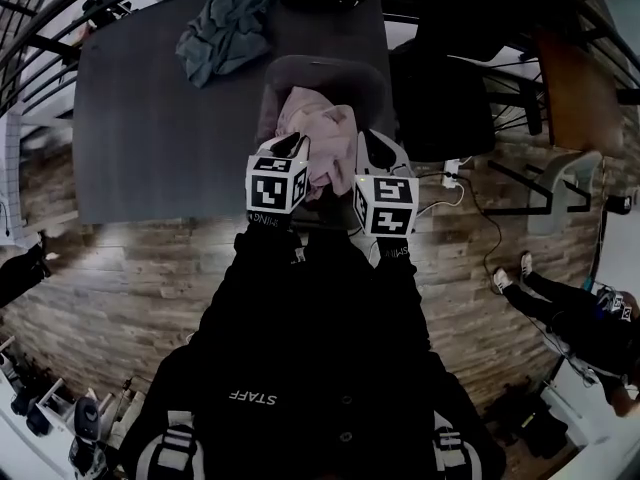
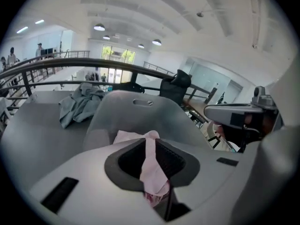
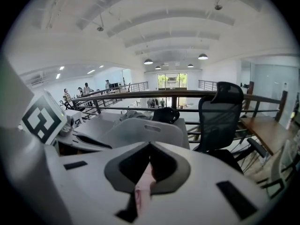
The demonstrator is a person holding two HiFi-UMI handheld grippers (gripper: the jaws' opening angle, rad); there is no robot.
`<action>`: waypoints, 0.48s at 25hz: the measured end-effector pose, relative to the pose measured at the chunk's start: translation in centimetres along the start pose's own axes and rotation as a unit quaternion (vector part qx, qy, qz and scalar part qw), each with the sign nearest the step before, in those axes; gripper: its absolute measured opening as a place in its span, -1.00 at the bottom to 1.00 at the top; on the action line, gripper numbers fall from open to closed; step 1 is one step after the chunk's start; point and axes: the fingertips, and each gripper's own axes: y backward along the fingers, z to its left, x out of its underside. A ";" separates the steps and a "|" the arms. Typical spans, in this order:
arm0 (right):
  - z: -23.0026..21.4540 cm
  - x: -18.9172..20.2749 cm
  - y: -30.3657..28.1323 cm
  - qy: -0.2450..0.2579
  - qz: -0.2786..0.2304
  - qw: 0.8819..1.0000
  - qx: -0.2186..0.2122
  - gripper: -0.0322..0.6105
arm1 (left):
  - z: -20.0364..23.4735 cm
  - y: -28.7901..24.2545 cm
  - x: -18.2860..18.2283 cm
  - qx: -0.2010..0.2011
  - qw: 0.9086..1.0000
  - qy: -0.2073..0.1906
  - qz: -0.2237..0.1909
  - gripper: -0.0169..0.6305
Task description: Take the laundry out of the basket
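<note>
As left claw (image 2: 151, 144) and right claw (image 3: 150, 146) pinch pink laundry (image 1: 322, 133) — jacket (image 1: 320, 358) reads "STAFF".

Left gripper (image 1: 297, 146) and right gripper (image 1: 372, 148) side by side, marker cubes facing up, tips both at the pink garment (image 1: 320, 128). The garment is bunched between the two grippers and piled just ahead in the grey basket (image 1: 330, 66). Basket is directly ahead of the grippers, at the right end of the dark surface (image 1: 150, 138). Crumpled grey-blue garment (image 1: 225, 30) lies on the surface, well ahead-left of the left gripper. Black office chair (image 1: 445, 88) ahead-right of the right gripper. Wood floor (image 1: 150, 268) below the grippers.
</note>
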 end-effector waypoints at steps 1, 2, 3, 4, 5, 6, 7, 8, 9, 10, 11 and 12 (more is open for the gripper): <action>0.0 0.1 -0.2 0.000 0.002 1.000 -0.002 -0.85 | 0.0 -0.6 0.5 0.005 1.000 0.006 0.010 -0.73; -0.1 0.1 -0.5 0.001 0.003 1.000 -0.003 -0.85 | -0.1 -1.1 0.9 0.010 1.000 0.012 0.019 -0.61; -0.2 0.2 -0.6 0.001 0.004 1.000 -0.004 -0.85 | -0.1 -1.5 1.3 0.014 0.999 0.016 0.026 -0.54; -0.3 0.2 -0.8 0.001 0.005 1.000 -0.005 -0.85 | -0.2 -1.9 1.6 0.016 0.999 0.019 0.033 -0.48; -0.4 0.2 -0.9 0.001 0.006 1.000 -0.006 -0.85 | -0.2 -2.2 1.9 0.017 0.999 0.022 0.038 -0.43; -0.4 0.3 -1.1 0.001 0.008 1.000 -0.008 -0.85 | -0.2 -2.6 2.2 0.017 0.999 0.023 0.044 -0.37; -0.5 0.4 -1.3 0.001 0.010 1.000 -0.009 -0.85 | -0.2 -2.9 2.5 0.017 0.998 0.025 0.050 -0.31; -0.6 0.6 -1.4 0.000 0.012 1.000 -0.010 -0.85 | -0.2 -3.2 2.8 0.018 0.998 0.026 0.056 -0.26; -0.8 0.7 -1.6 -0.001 0.014 1.000 -0.011 -0.85 | -0.2 -3.6 3.0 0.018 0.998 0.026 0.062 -0.21; -0.9 0.9 -1.8 -0.002 0.016 1.000 -0.011 -0.85 | -0.2 -3.9 3.3 0.018 0.997 0.026 0.068 -0.16; -1.1 1.0 -1.9 -0.003 0.018 1.000 -0.011 -0.85 | -0.1 -4.2 3.6 0.018 0.997 0.026 0.074 -0.10; -1.3 1.1 -2.0 -0.004 0.019 1.000 -0.010 -0.85 | 0.0 -4.5 3.9 0.016 0.996 0.026 0.079 0.00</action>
